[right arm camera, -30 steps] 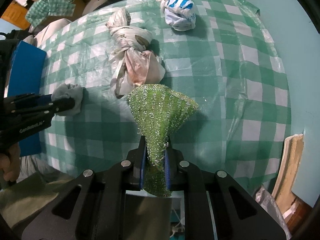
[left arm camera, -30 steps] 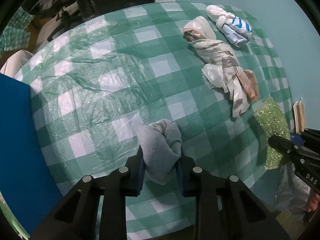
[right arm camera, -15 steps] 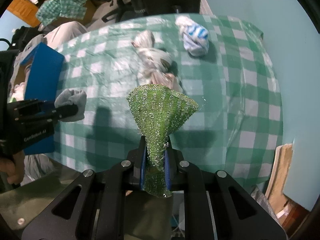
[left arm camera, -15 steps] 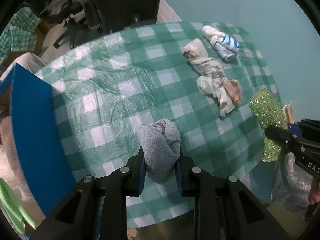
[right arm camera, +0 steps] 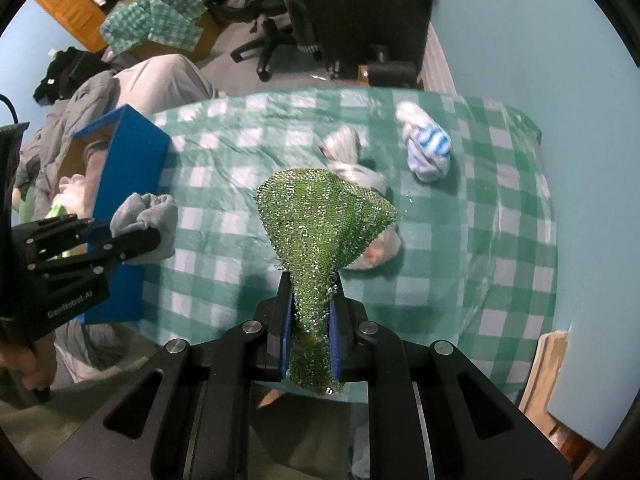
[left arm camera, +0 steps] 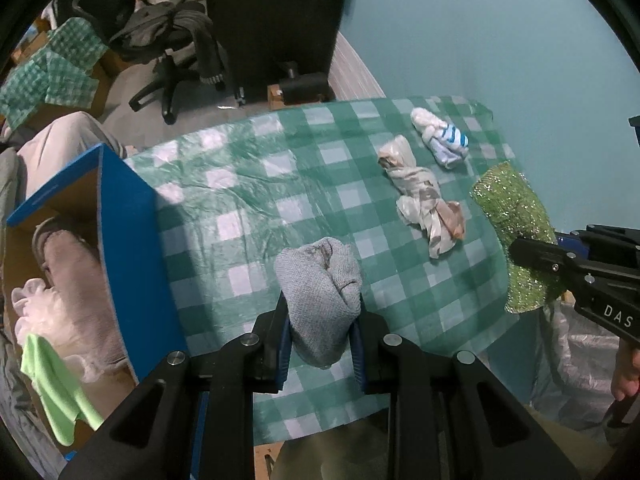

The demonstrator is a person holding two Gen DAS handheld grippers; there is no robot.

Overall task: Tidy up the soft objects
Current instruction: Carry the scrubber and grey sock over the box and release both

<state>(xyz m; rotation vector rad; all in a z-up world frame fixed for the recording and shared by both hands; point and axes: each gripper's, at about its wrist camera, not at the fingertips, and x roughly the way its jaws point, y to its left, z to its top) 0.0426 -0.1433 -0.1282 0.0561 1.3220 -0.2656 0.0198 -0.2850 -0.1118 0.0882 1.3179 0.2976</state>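
My left gripper [left arm camera: 320, 312] is shut on a grey knitted cloth [left arm camera: 320, 284] and holds it above the near edge of the table; it also shows in the right wrist view [right arm camera: 144, 216]. My right gripper [right arm camera: 310, 296] is shut on a glittery green cloth [right arm camera: 320, 216], held above the table; that cloth shows at the right in the left wrist view [left arm camera: 516, 220]. A knotted beige and white bundle [left arm camera: 424, 200] and a white and blue bundle [left arm camera: 442, 140] lie on the green checked tablecloth [left arm camera: 248, 184].
A blue open box [left arm camera: 124, 232] stands at the table's left edge and holds a pinkish towel [left arm camera: 76, 280], a white frilly item [left arm camera: 44, 320] and a light green cloth [left arm camera: 52, 384]. An office chair [left arm camera: 168, 40] and a dark cabinet [left arm camera: 272, 20] stand beyond the table. A teal wall is at the right.
Both grippers have risen and pulled back from the table with their cloths still held. The blue box's inside has come into view at the left.
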